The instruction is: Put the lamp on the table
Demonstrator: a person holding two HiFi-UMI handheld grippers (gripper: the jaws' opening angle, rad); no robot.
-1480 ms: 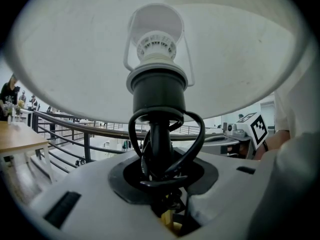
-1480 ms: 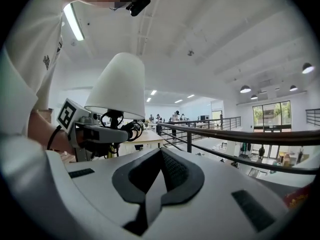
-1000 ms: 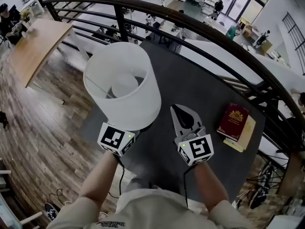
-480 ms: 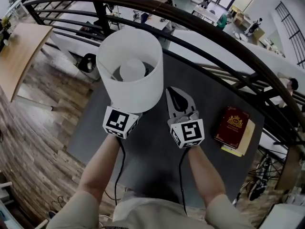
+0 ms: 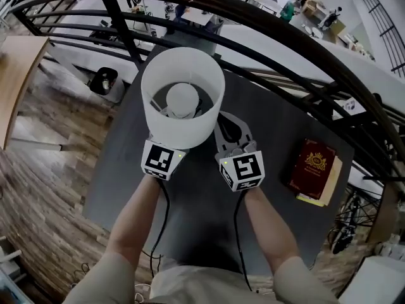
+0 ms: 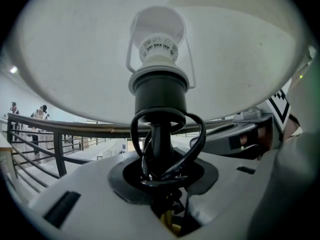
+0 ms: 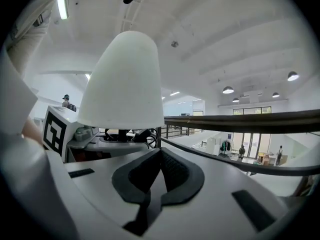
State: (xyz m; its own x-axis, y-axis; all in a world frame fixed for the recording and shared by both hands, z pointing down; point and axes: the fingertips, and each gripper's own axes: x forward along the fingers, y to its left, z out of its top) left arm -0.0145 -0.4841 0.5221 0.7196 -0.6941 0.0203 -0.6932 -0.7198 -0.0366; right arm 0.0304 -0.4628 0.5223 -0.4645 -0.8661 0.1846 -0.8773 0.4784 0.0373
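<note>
The lamp has a white drum shade (image 5: 182, 116) and a white bulb (image 5: 181, 99), and I look down into it from the head view. My left gripper (image 6: 162, 170) is shut on the lamp's dark stem (image 6: 159, 134), just under the socket, where the black cord (image 6: 194, 143) is wound in loops. The lamp hangs upright over the dark grey table (image 5: 272, 122), and its foot is hidden. My right gripper (image 5: 228, 121) is shut and empty, close beside the shade on its right. In the right gripper view the shade (image 7: 125, 84) stands just left of the shut jaws (image 7: 159, 158).
A dark red book (image 5: 311, 162) lies on a tan one at the table's right side. A black metal railing (image 5: 285, 40) curves along the table's far edge, with a drop to a lower hall behind it. Wooden flooring (image 5: 38, 195) lies to the left.
Both grippers have moved forward over the table toward the railing, carrying the lamp with them. The shade now sits more upright and closer to the right gripper.
</note>
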